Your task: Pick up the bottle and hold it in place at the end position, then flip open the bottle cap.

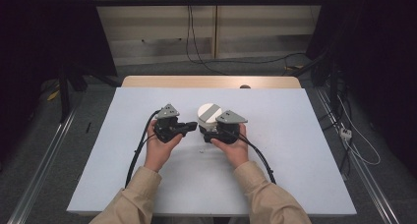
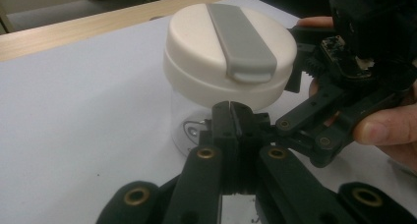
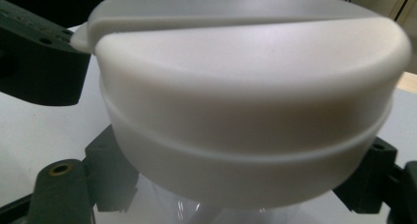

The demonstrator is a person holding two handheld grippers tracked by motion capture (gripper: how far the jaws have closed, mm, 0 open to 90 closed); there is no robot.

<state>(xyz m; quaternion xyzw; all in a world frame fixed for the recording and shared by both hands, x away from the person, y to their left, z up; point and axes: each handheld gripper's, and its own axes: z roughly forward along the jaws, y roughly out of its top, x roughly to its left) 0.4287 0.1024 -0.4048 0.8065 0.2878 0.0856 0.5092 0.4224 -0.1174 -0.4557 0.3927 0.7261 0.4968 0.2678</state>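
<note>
1. Table (image 1: pixel 295 135): white-topped, carrying a clear jar (image 2: pixel 189 121) near its centre.
2. Jar lid (image 2: pixel 216 52): cream with a grey strap, seated on the jar.
3. Right hand-held gripper (image 1: pixel 212 129): clamped round the jar below the lid, hand resting low.
4. Left hand-held gripper (image 1: pixel 189 127): clenched, empty, tips just beside the jar.

Clear glass-like jar (image 2: pixel 183 121) under smooth matt cream plastic lid (image 2: pixel 206 52) with grey matt strip (image 2: pixel 241 37); matt black plastic claw (image 2: pixel 231 117); matt white sheet (image 1: pixel 295 135) over pale wood desk (image 1: pixel 211 81).
</note>
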